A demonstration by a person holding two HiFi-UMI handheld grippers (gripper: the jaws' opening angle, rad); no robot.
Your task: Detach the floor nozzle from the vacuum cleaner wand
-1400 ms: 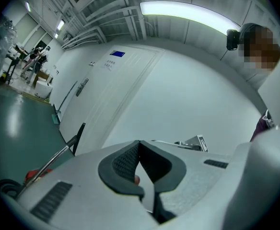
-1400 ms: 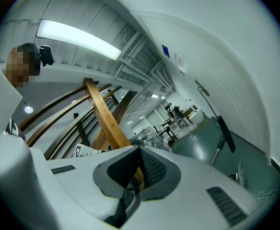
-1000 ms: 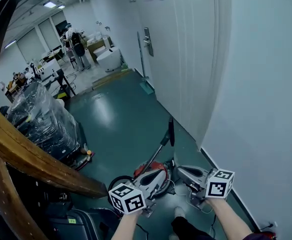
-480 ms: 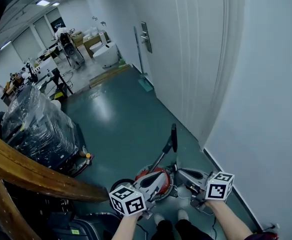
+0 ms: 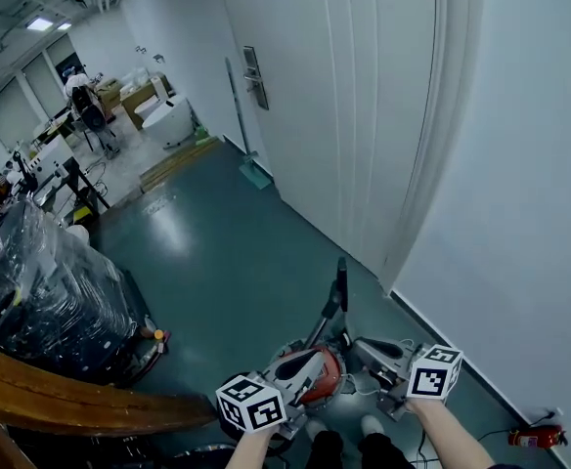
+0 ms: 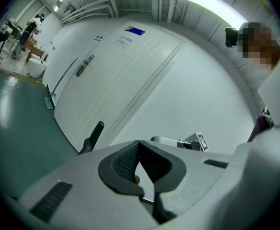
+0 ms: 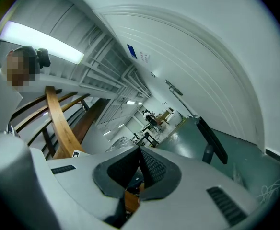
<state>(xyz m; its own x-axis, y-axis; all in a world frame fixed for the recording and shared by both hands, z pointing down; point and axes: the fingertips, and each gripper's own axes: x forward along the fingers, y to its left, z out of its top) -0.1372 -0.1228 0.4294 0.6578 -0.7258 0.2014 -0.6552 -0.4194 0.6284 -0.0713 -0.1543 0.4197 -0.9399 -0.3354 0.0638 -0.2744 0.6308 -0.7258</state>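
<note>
A red canister vacuum lies on the green floor just ahead of my feet. Its thin wand runs up and away to the black floor nozzle, near the white wall. The nozzle also shows as a dark bar in the left gripper view and the right gripper view. My left gripper hovers over the vacuum body, jaws shut and empty. To the right of the vacuum is my right gripper, also shut with nothing in it. Neither touches the wand or nozzle.
A white double door and wall close off the right side. At left stand a plastic-wrapped pallet and a wooden stair rail. A mop leans by the door. A red extinguisher lies at lower right.
Both grippers have sunk toward the vacuum, still shut. The head view has swung, so the stair rail has dropped to the lower left and more door shows.
</note>
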